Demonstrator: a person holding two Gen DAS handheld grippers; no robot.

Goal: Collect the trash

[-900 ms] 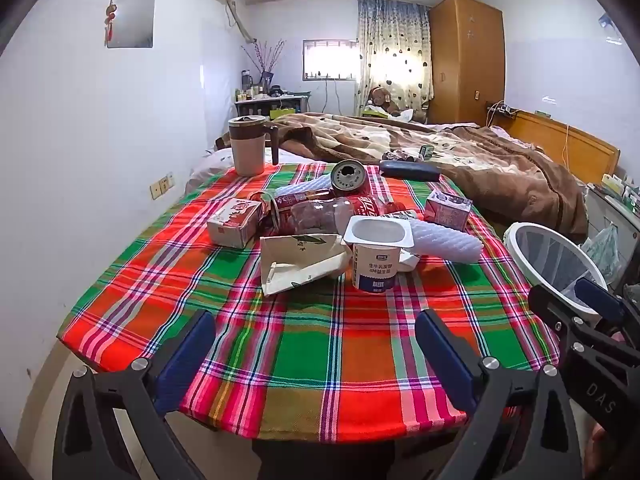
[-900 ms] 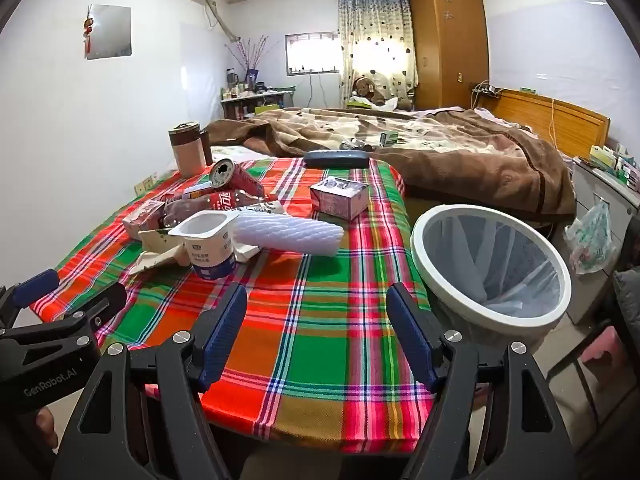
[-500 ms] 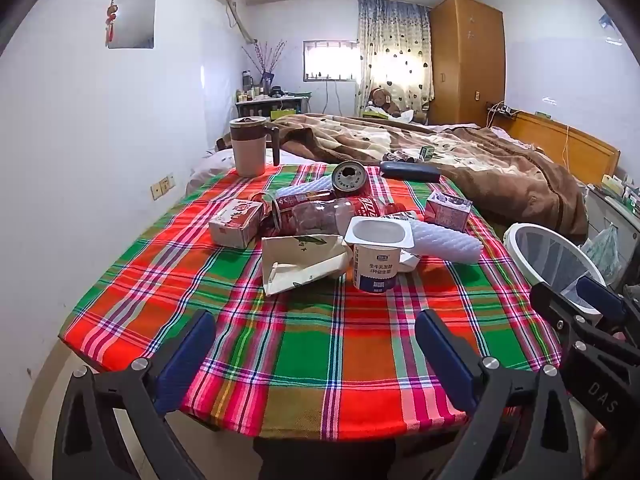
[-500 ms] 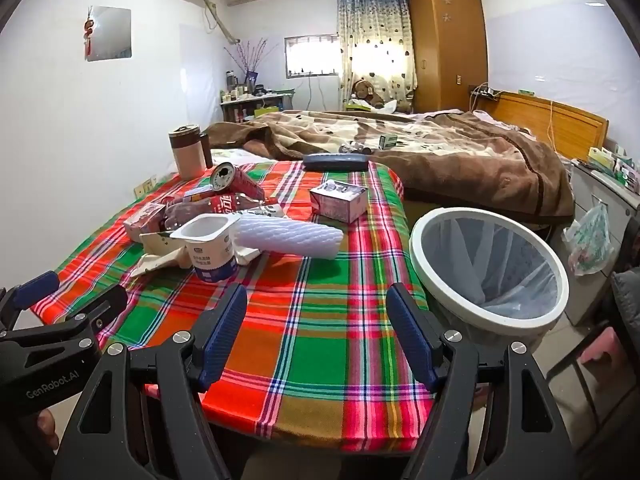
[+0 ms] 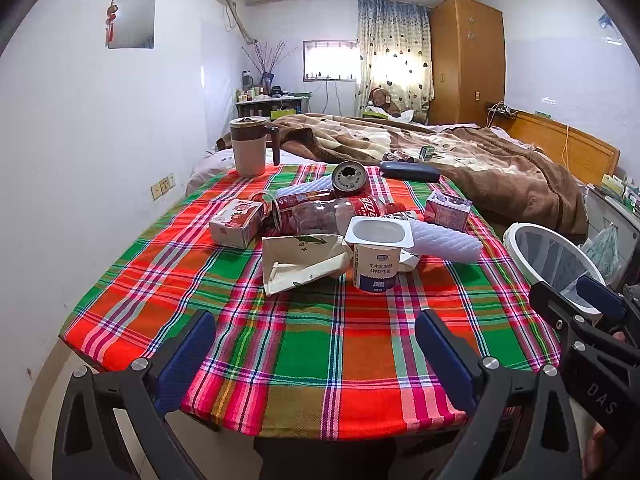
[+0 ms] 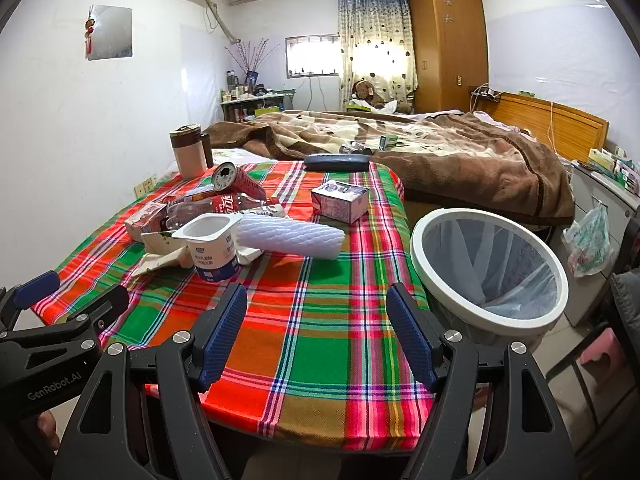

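Observation:
Trash lies heaped on the plaid tablecloth (image 5: 320,344): a white yogurt cup (image 5: 378,258) (image 6: 212,250), a torn paper carton (image 5: 302,262), a white foam sleeve (image 5: 444,240) (image 6: 290,238), a crushed red bottle (image 5: 332,214), a can (image 5: 350,178) (image 6: 236,180) and two small boxes (image 5: 238,222) (image 6: 340,202). A white bin (image 6: 490,268) (image 5: 554,260) with a clear liner stands right of the table. My left gripper (image 5: 316,350) hangs open over the table's near edge. My right gripper (image 6: 318,330) is open there too, left of the bin.
A lidded mug (image 5: 250,146) and a dark case (image 5: 408,171) stand at the table's far end. Behind it is a bed with a brown blanket (image 5: 460,160). A plastic bag (image 6: 590,240) hangs right of the bin. A white wall runs along the left.
Both views have shifted only slightly; the trash and the bin lie as before. Both grippers stay open and empty.

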